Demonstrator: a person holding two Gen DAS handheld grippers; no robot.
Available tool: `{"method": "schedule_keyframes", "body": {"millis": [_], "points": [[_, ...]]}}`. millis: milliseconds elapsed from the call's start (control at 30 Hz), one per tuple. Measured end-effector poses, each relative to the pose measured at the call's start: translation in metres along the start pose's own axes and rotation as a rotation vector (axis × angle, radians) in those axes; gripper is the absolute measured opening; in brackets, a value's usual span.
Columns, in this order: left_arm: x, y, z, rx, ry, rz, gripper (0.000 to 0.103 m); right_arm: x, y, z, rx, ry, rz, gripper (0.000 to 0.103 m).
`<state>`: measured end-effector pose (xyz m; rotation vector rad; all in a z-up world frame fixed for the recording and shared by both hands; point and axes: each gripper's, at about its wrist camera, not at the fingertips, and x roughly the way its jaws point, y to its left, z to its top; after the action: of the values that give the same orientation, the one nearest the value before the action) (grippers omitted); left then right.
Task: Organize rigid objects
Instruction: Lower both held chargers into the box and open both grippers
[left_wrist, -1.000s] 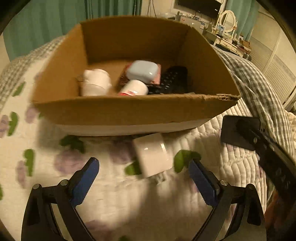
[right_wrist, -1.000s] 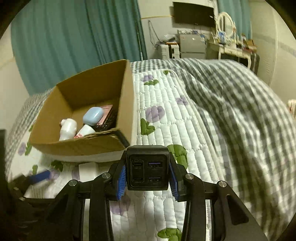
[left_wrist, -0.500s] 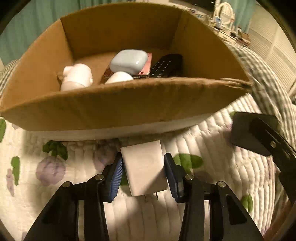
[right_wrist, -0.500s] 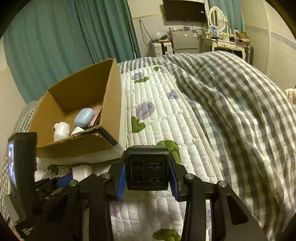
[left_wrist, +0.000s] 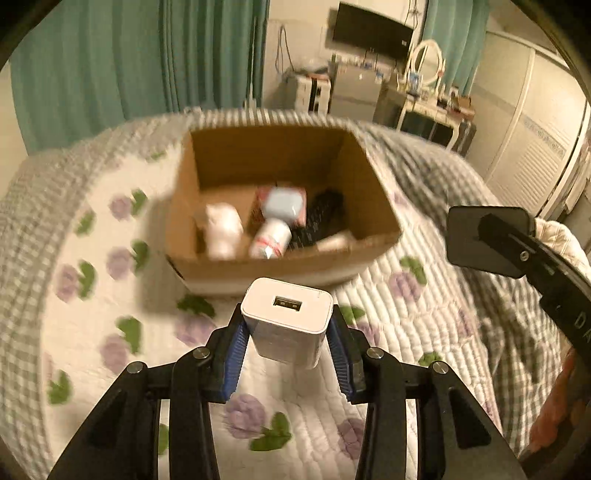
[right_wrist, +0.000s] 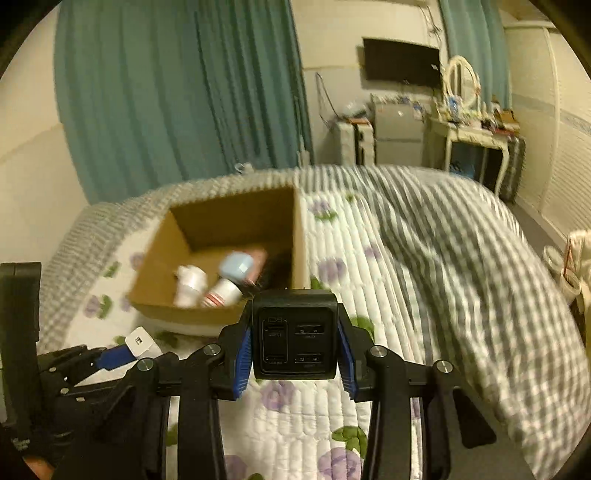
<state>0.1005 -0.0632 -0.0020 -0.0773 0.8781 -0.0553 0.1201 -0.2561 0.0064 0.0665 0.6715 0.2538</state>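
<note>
Left wrist view: left gripper (left_wrist: 287, 334) clenched on a white USB charger (left_wrist: 286, 322), blue pads (left_wrist: 233, 347) pressed to both its sides, port face turned toward the camera, lifted clear of the floral quilt (left_wrist: 369, 424) below. Straight ahead of the fingertips, just past the charger, an open cardboard box (left_wrist: 373, 192) on the bed — inside it, blurred, a white bottle (left_wrist: 221, 230), a light blue case (left_wrist: 282, 203) on something pink, a white tube with a red band (left_wrist: 271, 238) and a dark remote-like item (left_wrist: 321, 218). Off to the right of the fingers, a black phone-like plate (left_wrist: 465, 236) on the other tool's frame. Right wrist view: right gripper (right_wrist: 294, 339) closed tight around a black multi-port charger (right_wrist: 294, 334), four sockets facing back, held above the quilt. Ahead and slightly left of these fingers, the same box, its near right corner right behind the black charger in the frame. Low to the left of the fingers, the left gripper again with the white charger (right_wrist: 140, 341) between blue pads. To the right, a grey checked blanket (right_wrist: 461, 258) — rumpled, motion-blurred.
</note>
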Motion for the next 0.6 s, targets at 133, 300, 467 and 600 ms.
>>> {"method": "schedule_keyframes", "body": {"millis": [133, 300, 467, 600], "points": [[-0.016, 0.006, 0.035, 0.008, -0.063, -0.015, 0.042, -0.026, 0.015, 0.035, -0.033, -0.066, 0.036, 0.038], [-0.022, 0.014, 0.072, 0.051, -0.130, 0.028, 0.042, -0.025, 0.037, 0.071, -0.126, -0.117, 0.071, 0.038], [0.017, 0.019, 0.098, 0.120, -0.111, 0.061, 0.042, 0.014, 0.048, 0.096, -0.162, -0.117, 0.086, 0.038], [0.063, 0.023, 0.102, 0.166, -0.045, 0.081, 0.042, 0.064, 0.047, 0.101, -0.158, -0.082, 0.090, 0.038]]}}
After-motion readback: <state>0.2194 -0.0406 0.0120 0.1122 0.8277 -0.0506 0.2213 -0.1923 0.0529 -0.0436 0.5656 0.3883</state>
